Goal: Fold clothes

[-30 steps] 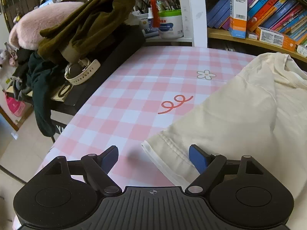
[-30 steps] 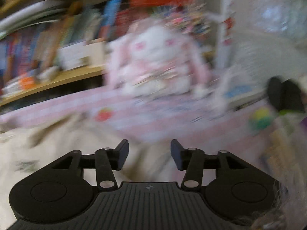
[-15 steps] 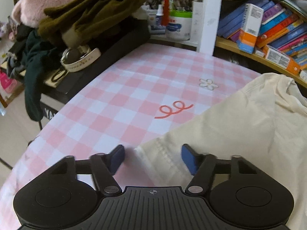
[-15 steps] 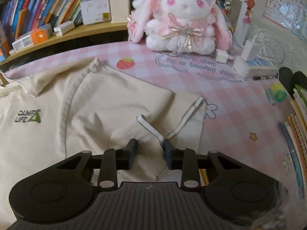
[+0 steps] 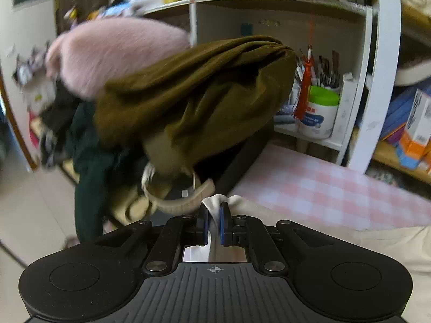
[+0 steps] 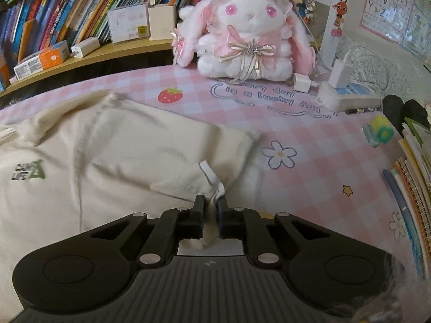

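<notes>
A cream T-shirt (image 6: pixel 121 148) with a small green chest logo lies spread on the pink checked tablecloth (image 6: pixel 323 161). My right gripper (image 6: pixel 211 202) is closing its jaws on a white-edged sleeve hem of the shirt, low over the table. In the left wrist view, my left gripper (image 5: pixel 214 210) is closing too, with a pinch of the cream T-shirt (image 5: pixel 350 239) bunched between its blue pads (image 5: pixel 222 222). It is raised off the tablecloth (image 5: pixel 323 188), and the cloth trails away to the right.
Left of the table, an olive garment (image 5: pixel 188 94) and a pink fluffy one (image 5: pixel 113 51) are piled up. A white shelf post (image 5: pixel 377 67) and a pen tub (image 5: pixel 320 113) stand behind. A plush rabbit (image 6: pixel 247 32), a power strip (image 6: pixel 347 97) and stacked books (image 6: pixel 412 188) edge the right side.
Both grippers closed onto the shirt's edges. The left one then rose and swung toward the clothes pile, carrying its pinch of cloth. The right one stayed low over the sleeve.
</notes>
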The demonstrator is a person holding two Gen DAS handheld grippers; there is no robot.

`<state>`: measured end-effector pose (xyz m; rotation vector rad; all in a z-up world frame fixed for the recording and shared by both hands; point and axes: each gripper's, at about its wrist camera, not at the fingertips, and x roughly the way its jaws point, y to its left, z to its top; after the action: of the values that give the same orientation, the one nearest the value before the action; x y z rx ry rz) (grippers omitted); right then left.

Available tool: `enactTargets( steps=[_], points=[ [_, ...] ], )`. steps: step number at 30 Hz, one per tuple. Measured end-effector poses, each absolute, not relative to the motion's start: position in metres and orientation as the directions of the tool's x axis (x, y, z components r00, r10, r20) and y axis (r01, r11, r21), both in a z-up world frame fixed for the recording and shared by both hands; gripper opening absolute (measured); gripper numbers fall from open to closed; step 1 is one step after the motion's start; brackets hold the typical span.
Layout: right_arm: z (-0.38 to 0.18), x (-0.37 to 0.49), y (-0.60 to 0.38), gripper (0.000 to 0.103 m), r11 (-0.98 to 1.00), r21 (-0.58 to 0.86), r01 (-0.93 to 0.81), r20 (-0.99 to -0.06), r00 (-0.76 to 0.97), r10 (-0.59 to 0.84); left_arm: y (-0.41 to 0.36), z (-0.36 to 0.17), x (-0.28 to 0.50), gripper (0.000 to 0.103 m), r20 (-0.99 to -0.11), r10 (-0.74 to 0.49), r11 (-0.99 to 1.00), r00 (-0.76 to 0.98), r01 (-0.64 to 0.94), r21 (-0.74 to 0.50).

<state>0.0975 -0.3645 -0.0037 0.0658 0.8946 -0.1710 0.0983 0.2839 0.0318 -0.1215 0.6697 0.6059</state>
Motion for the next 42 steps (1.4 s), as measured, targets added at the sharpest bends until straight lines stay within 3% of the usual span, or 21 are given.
enactTargets(
  steps=[4, 6, 8, 9, 12, 14, 17, 19, 24, 27, 30, 31, 33, 35, 38, 40, 42],
  points=[
    [-0.009, 0.1, -0.354, 0.009, 0.988, -0.06, 0.145, -0.789, 0.599, -0.136, 0.272, 0.015, 0.128, 0.018, -0.668, 0.501, 0.842, 0.55, -0.49, 0.227],
    [-0.006, 0.101, -0.35, 0.013, 0.987, -0.086, 0.136, -0.786, 0.599, -0.151, 0.254, 0.016, 0.128, 0.024, -0.636, 0.516, 0.847, 0.574, -0.453, 0.278],
    [0.004, 0.1, -0.344, 0.03, 0.988, -0.107, 0.11, -0.766, 0.624, -0.152, 0.232, 0.025, 0.124, 0.028, -0.591, 0.468, 0.882, 0.657, -0.386, 0.27],
    [0.01, 0.101, -0.338, 0.033, 0.99, -0.116, 0.076, -0.751, 0.646, -0.138, 0.219, 0.029, 0.124, 0.028, -0.579, 0.415, 0.91, 0.702, -0.323, 0.26],
    [0.029, 0.11, -0.309, 0.038, 0.976, -0.174, -0.129, -0.707, 0.707, -0.032, 0.18, 0.035, 0.135, 0.03, -0.584, 0.238, 0.96, 0.776, -0.097, 0.262],
    [0.035, 0.119, -0.28, 0.045, 0.917, -0.254, -0.309, -0.687, 0.725, 0.054, 0.157, 0.033, 0.148, 0.038, -0.61, 0.126, 0.962, 0.782, 0.055, 0.268],
    [0.036, 0.137, -0.234, 0.055, 0.717, -0.399, -0.572, -0.682, 0.708, 0.185, 0.13, 0.019, 0.173, 0.052, -0.656, 0.017, 0.916, 0.755, 0.251, 0.313],
    [0.031, 0.151, -0.212, 0.056, 0.579, -0.475, -0.662, -0.688, 0.69, 0.224, 0.114, 0.008, 0.19, 0.052, -0.681, -0.015, 0.868, 0.732, 0.347, 0.354],
    [0.014, 0.197, -0.187, 0.053, 0.385, -0.502, -0.775, -0.737, 0.616, 0.278, 0.106, -0.006, 0.229, 0.054, -0.72, -0.033, 0.838, 0.694, 0.412, 0.359],
    [0.007, 0.22, -0.182, 0.041, 0.321, -0.471, -0.822, -0.771, 0.56, 0.304, 0.105, -0.017, 0.246, 0.062, -0.779, -0.05, 0.812, 0.625, 0.48, 0.333],
    [0.003, 0.25, -0.178, 0.007, 0.31, -0.395, -0.865, -0.809, 0.487, 0.328, 0.107, -0.019, 0.251, 0.069, -0.787, -0.04, 0.806, 0.616, 0.485, 0.339],
    [0.007, 0.266, -0.181, 0.002, 0.396, -0.342, -0.853, -0.807, 0.482, 0.342, 0.11, -0.017, 0.252, 0.069, -0.785, -0.035, 0.815, 0.619, 0.472, 0.336],
    [0.019, 0.307, -0.202, 0.004, 0.674, -0.199, -0.711, -0.763, 0.544, 0.349, 0.115, -0.015, 0.255, 0.07, -0.781, -0.025, 0.832, 0.625, 0.446, 0.33],
    [0.021, 0.334, -0.221, 0.006, 0.819, -0.088, -0.567, -0.753, 0.577, 0.318, 0.118, -0.013, 0.257, 0.071, -0.782, -0.017, 0.841, 0.623, 0.432, 0.326],
    [0.008, 0.335, -0.22, 0.015, 0.802, -0.172, -0.572, -0.769, 0.587, 0.253, 0.118, -0.016, 0.26, 0.071, -0.797, -0.044, 0.843, 0.602, 0.451, 0.295],
    [0.004, 0.334, -0.226, 0.027, 0.803, -0.131, -0.582, -0.771, 0.569, 0.286, 0.118, -0.019, 0.261, 0.071, -0.797, -0.055, 0.845, 0.601, 0.453, 0.283],
    [0.001, 0.336, -0.231, 0.029, 0.81, -0.098, -0.578, -0.772, 0.558, 0.305, 0.118, -0.019, 0.265, 0.071, -0.789, -0.057, 0.86, 0.612, 0.431, 0.272]
  ],
)
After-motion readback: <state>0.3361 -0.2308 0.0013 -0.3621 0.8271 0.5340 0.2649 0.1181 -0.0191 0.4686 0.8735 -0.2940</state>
